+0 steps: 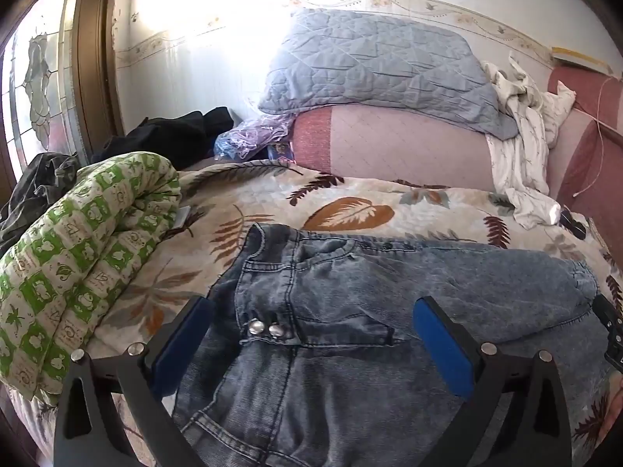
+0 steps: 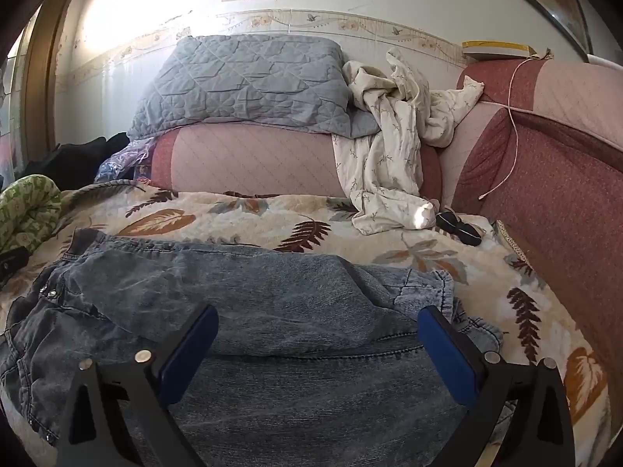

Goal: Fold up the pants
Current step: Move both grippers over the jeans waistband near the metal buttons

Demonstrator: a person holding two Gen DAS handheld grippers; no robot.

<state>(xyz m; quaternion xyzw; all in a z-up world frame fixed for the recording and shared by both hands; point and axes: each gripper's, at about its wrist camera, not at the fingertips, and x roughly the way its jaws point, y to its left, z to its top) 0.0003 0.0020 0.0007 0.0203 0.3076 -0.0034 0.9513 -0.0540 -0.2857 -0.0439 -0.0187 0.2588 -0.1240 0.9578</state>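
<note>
Right now both of your grippers hang spread wide over the denim with nothing between the pads: the left gripper (image 1: 311,330) sits above the waistband end, the right gripper (image 2: 317,344) above the leg end. The pants (image 1: 350,311) lie straight ahead of and below you on the leaf-print bedspread (image 1: 350,202), their long axis running left to right across the near part of the bed — waistband and the two metal buttons (image 1: 266,329) at the left, the leg cuffs (image 2: 444,284) off to the right. So your left hand is the nearer one to the waist, your right the nearer one to the cuffs, and a fold along that axis would likely bring one end over the other. The garment already looks doubled, one leg over the other, though I cannot tell how neatly. The near edge of the denim is cut off below both views, the lower layer is hidden, and the far cuff is bunched, so its exact edge is hard to make out. The green-patterned quilt (image 1: 78,241) lies rolled just left of the waistband.
</note>
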